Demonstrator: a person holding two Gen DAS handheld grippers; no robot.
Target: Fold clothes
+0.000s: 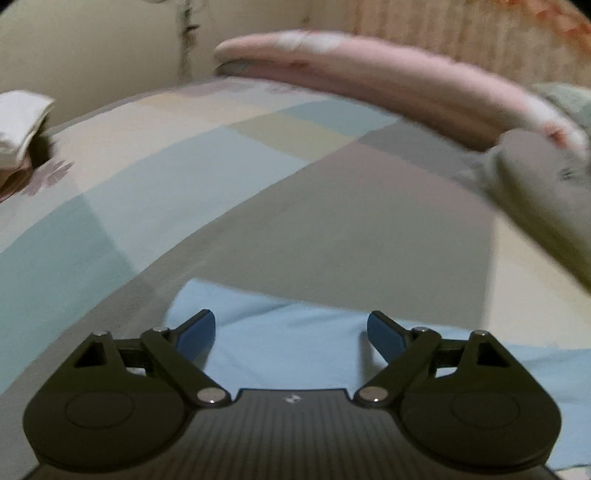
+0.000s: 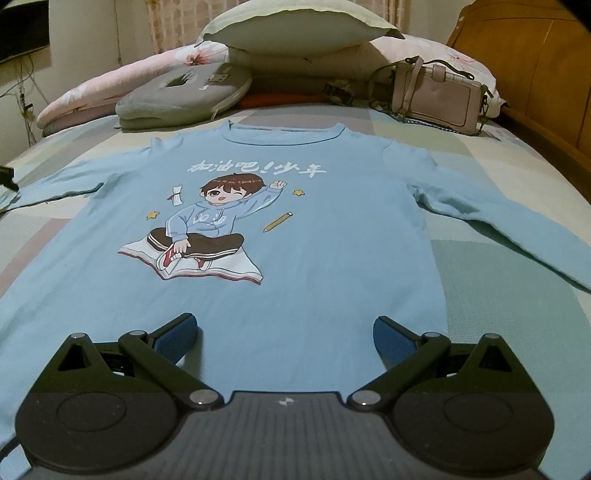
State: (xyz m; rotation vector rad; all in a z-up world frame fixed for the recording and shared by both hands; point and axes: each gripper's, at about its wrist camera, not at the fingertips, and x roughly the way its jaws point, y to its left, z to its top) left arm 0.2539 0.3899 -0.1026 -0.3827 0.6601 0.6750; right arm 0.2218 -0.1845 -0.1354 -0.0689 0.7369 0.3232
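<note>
Shirt (image 2: 295,295) lies collar toward the bed's head; your right gripper (image 2: 286,334) (jaws apart, like left gripper (image 1: 291,334)) hovers at its hem.

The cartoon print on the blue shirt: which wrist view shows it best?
The right wrist view: the blue shirt lies flat, with the cartoon print sharp and whole. The left wrist view is blurred and shows only a plain patch of shirt, no print.

A bed with a pastel patchwork sheet (image 2: 498,258) carries a flat light-blue shirt (image 2: 295,295), grey ring cushion (image 2: 184,92), pillows (image 2: 295,26) and handbag (image 2: 439,99).
</note>
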